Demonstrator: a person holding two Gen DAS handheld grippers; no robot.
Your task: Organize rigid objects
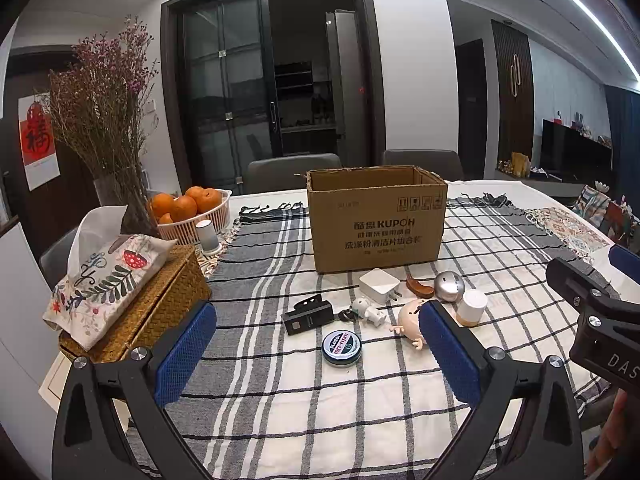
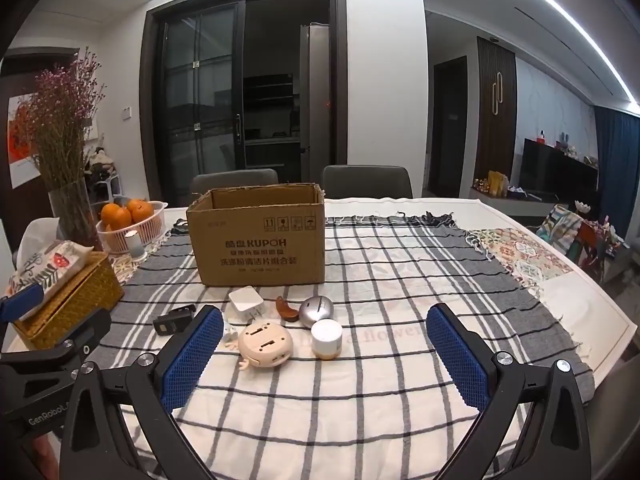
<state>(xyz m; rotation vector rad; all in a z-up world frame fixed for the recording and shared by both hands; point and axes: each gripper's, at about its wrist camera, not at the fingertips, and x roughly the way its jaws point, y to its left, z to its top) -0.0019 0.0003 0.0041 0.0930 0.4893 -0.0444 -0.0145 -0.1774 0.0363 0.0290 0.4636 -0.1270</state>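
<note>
A cardboard box (image 1: 376,220) stands open-topped toward the far middle of the table (image 2: 576,304), on a checked cloth (image 1: 280,400). Near of the box lies a cluster of small things: a charger plug (image 1: 378,285) just before it, a curved wooden piece (image 1: 418,285) to its right, then a domed object (image 1: 449,286), with a short cylinder (image 1: 472,307) nearer. Left of the plug lies a clip-like device (image 1: 308,315); a round tin (image 1: 342,348) sits nearest. A small figurine (image 1: 366,310) lies between the device and a round toy (image 1: 410,318). At far left a fruit basket (image 1: 192,216) sits behind a woven box (image 1: 160,300) bearing a tissue pouch (image 1: 104,272). Two chairs (image 2: 366,182) stand beyond the table.
</note>
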